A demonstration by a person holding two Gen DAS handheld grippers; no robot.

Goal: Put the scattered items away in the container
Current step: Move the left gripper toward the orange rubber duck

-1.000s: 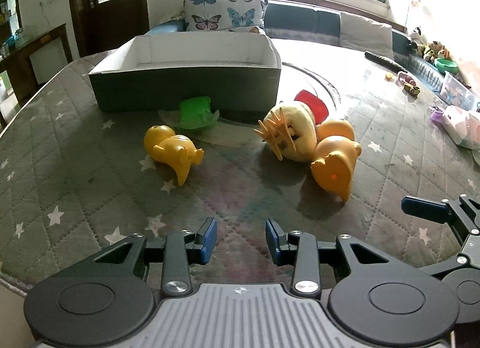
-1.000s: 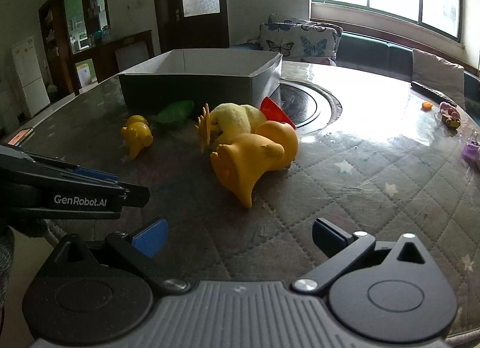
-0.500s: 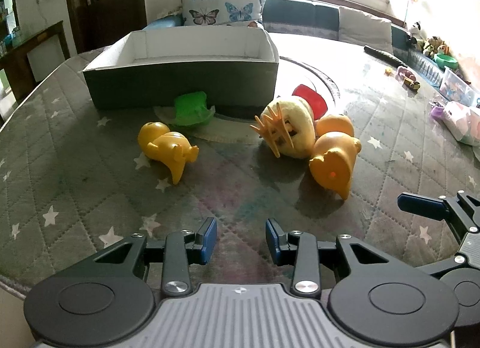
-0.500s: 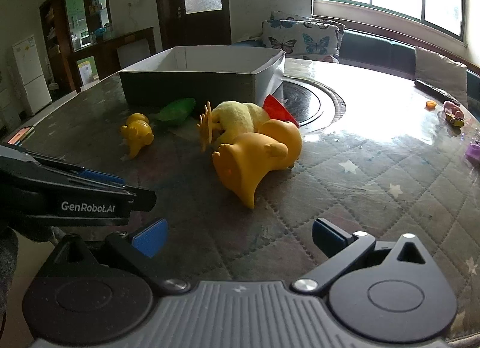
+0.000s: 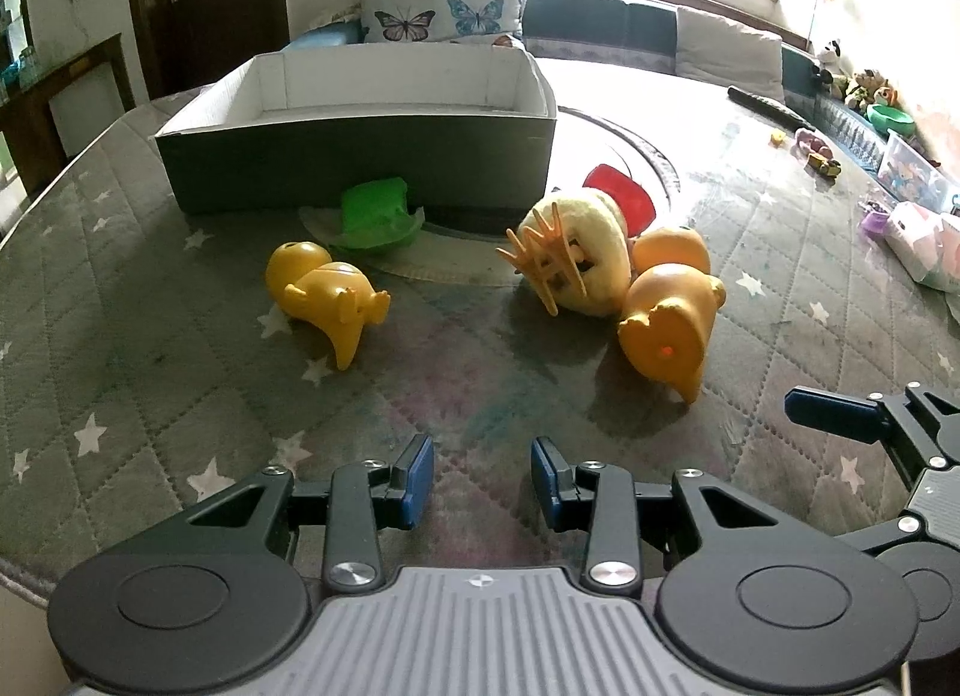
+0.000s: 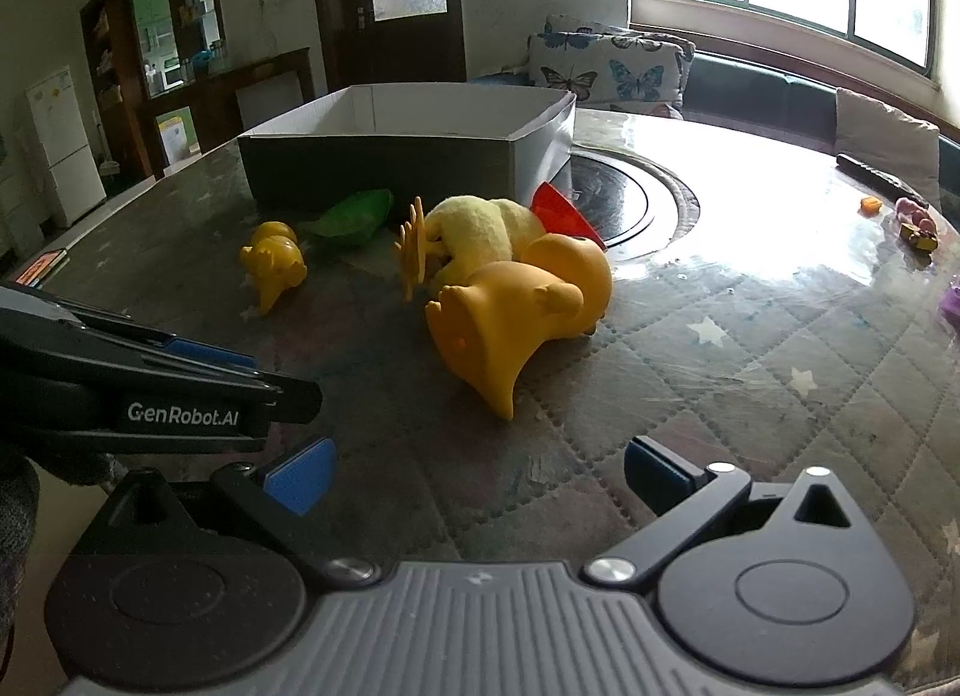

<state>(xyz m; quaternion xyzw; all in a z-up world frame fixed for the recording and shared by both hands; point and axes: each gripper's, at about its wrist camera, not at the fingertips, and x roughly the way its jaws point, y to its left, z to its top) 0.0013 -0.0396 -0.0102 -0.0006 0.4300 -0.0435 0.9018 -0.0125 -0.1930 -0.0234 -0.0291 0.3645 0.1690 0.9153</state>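
A round table (image 5: 150, 336) under a quilted grey cover with white stars fills the view, with a sofa and butterfly cushions (image 5: 441, 15) behind it. At the far left-centre stands the open cardboard box (image 5: 360, 156), dark outside and white inside. A green toy (image 5: 375, 213) lies against its front wall. Nearer, a small yellow duck (image 5: 327, 294) lies on its side. To the right a fluffy yellow plush (image 5: 579, 258) with orange spikes touches a large orange duck (image 5: 669, 324), tipped over, with a red piece (image 5: 621, 195) behind them. The left gripper (image 5: 480, 477) hovers low over the cover, fingers parted by a narrow gap, holding nothing. The right gripper (image 6: 474, 471) is spread wide and empty, aimed at the large duck.
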